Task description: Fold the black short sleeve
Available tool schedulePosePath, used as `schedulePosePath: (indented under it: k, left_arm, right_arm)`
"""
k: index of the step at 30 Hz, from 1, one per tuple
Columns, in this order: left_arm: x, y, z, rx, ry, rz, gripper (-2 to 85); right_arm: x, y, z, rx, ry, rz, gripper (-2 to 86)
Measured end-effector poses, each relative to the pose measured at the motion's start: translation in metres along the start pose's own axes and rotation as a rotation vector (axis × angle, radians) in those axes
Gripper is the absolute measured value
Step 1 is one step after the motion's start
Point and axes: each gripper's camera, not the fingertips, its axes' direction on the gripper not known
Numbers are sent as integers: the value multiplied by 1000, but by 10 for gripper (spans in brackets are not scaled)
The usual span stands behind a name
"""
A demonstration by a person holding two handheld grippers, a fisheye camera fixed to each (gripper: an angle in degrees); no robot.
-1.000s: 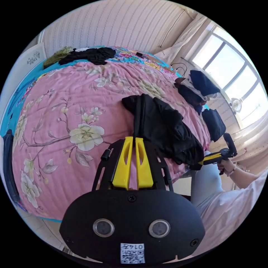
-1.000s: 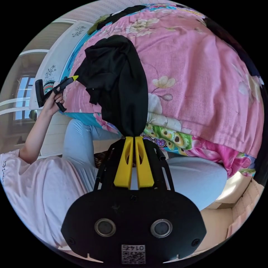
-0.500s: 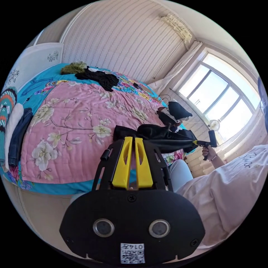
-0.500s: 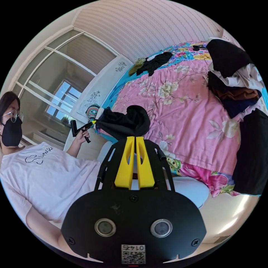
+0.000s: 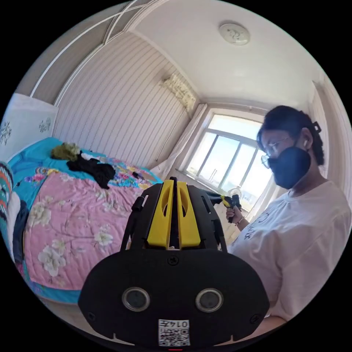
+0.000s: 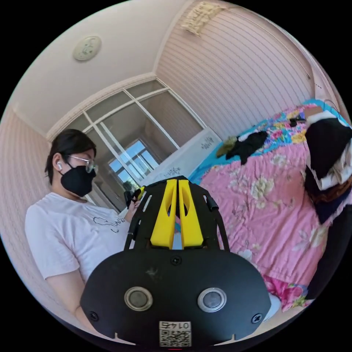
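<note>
Black fabric of the short-sleeved shirt (image 5: 214, 193) is seen as a thin dark band held in the air. It is stretched from the left tongs (image 5: 174, 182) towards the right tongs (image 5: 224, 198) at 3 o'clock. Both pairs of yellow tongs are pressed together. A dark sliver is pinched between each pair and is judged to be the shirt's edge, most of the garment being hidden behind the black frames. In the right gripper view the right tongs (image 6: 178, 181) are raised, and the left tongs (image 6: 140, 190) are seen at 9 o'clock. The shirt's long axis is judged to run level from tongs to tongs. The pink flowered quilt (image 6: 278, 205) on the bed lies well apart from it, at 3 o'clock, so lowering towards it is probably needed.
</note>
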Motion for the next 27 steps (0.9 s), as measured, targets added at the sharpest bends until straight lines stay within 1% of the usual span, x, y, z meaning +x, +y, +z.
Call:
schedulePosePath:
  k: [2, 3, 5, 7, 10, 12, 13, 14, 15, 16, 18, 20, 21, 23, 25, 27]
  left_arm:
    - [17, -25, -21, 32, -11, 69, -10]
    - [24, -39, -30, 45, -20, 97, -10]
    - [26, -56, -37, 52, -52, 124, -10]
    - [15, -72, -32, 40, -85, 134, -10]
    - [-35, -101, 4, -8, -139, 67, -10]
    - [-82, -131, 52, -85, -161, -19, -10]
    - [-89, -140, 64, -102, -165, -19, -10]
    - [-97, -162, 86, -118, -222, 7, -10]
    - [-99, -185, 104, -117, -308, 71, -10]
    - [-100, -196, 110, -112, -344, 92, -10]
    - [-96, -235, 115, 10, -400, 119, -10]
    - [-93, -249, 109, 116, -380, 128, -10]
    - [-92, -252, 105, 140, -376, 140, -10]
    - [-96, -247, 102, 128, -393, 165, -10]
    - [-107, -231, 99, 90, -423, 172, -10]
    - [-128, -193, 94, 6, -435, 151, -10]
  right_arm:
    - [-33, -29, -6, 22, -30, -103, -1]
    - [-52, -46, -5, 3, -16, -168, -1]
    - [-70, -68, 5, -47, 54, -229, -1]
    - [-68, -89, 21, -100, 115, -248, -1]
    - [-23, -133, 52, -148, 178, -188, -2]
    - [26, -173, 89, -238, 375, -164, -1]
    - [36, -183, 99, -260, 437, -159, -1]
    - [53, -207, 112, -278, 519, -129, -1]
    - [59, -233, 118, -241, 536, -109, -1]
    - [59, -246, 117, -203, 531, -101, -1]
    - [37, -285, 109, 14, 468, -174, -2]
    - [17, -297, 103, 135, 444, -275, -2]
    - [9, -299, 102, 173, 418, -318, -2]
    - [8, -294, 103, 177, 363, -346, -1]
    - [14, -278, 106, 137, 336, -370, -1]
    - [31, -242, 114, 54, 339, -381, -1]
